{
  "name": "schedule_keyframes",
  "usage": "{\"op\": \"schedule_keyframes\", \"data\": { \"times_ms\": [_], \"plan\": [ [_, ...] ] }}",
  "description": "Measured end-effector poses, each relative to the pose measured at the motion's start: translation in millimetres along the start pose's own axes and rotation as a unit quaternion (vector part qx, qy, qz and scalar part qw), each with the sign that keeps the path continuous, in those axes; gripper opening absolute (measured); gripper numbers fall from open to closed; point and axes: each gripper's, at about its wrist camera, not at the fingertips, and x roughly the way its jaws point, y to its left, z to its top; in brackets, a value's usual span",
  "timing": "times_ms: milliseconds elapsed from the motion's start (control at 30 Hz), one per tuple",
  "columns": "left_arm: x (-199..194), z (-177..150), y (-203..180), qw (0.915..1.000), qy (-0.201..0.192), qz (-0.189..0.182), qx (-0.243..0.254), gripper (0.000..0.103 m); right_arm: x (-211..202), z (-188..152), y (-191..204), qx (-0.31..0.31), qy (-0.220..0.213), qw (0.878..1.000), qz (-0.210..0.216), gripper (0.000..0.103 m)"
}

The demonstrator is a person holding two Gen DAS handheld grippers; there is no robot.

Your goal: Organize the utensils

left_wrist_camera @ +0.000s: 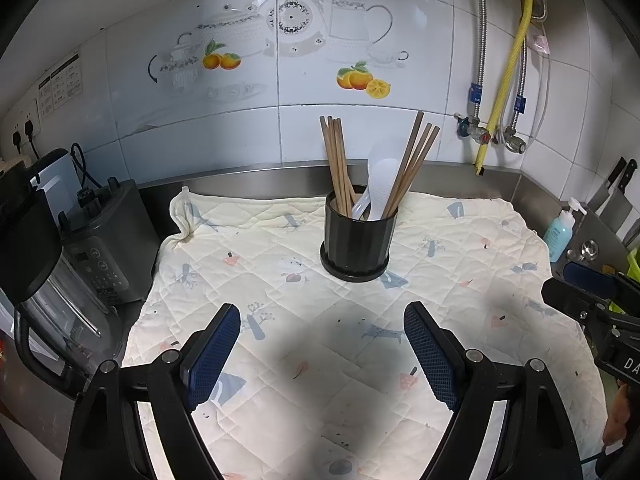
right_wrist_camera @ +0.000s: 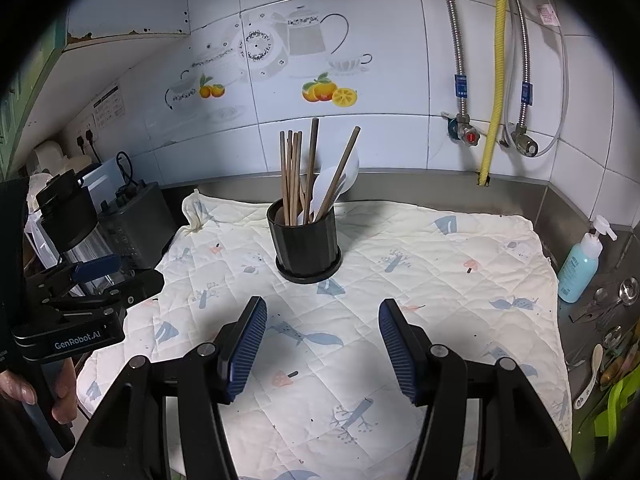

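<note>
A black round utensil holder (left_wrist_camera: pixel 356 240) stands on a quilted cream cloth (left_wrist_camera: pixel 280 280) near the back wall. It holds several wooden chopsticks (left_wrist_camera: pixel 338 164) and white plastic spoons (left_wrist_camera: pixel 380 184). It also shows in the right wrist view (right_wrist_camera: pixel 306 246) with the chopsticks (right_wrist_camera: pixel 294 176). My left gripper (left_wrist_camera: pixel 322 320) is open and empty, above the cloth in front of the holder. My right gripper (right_wrist_camera: pixel 322 320) is open and empty, also in front of the holder. Each gripper shows at the edge of the other's view: the right one (left_wrist_camera: pixel 588 280), the left one (right_wrist_camera: pixel 96 272).
A blender (left_wrist_camera: pixel 48 264) and a grey appliance (left_wrist_camera: pixel 108 240) stand at the left. At the right are a blue soap bottle (right_wrist_camera: pixel 580 264), loose metal spoons (right_wrist_camera: pixel 624 296) and knives (left_wrist_camera: pixel 616 192). Pipes and valves (right_wrist_camera: pixel 468 132) run down the tiled wall.
</note>
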Motion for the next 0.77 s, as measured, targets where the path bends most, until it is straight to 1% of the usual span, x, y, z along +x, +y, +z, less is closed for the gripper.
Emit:
{"op": "schedule_keyframes", "data": {
  "times_ms": [533,767],
  "plan": [
    [-4.0,-1.5,0.2,1.0000,-0.003,-0.003,-0.001,0.090,-0.9,-3.2,3.3,0.000,0.004,1.000,-0.001,0.064],
    [-8.4,-2.4,1.0,0.9999,-0.013,-0.006,0.001,0.090,-0.1,-4.7,4.0,0.002,0.006,1.000,0.001,0.064]
  ]
}}
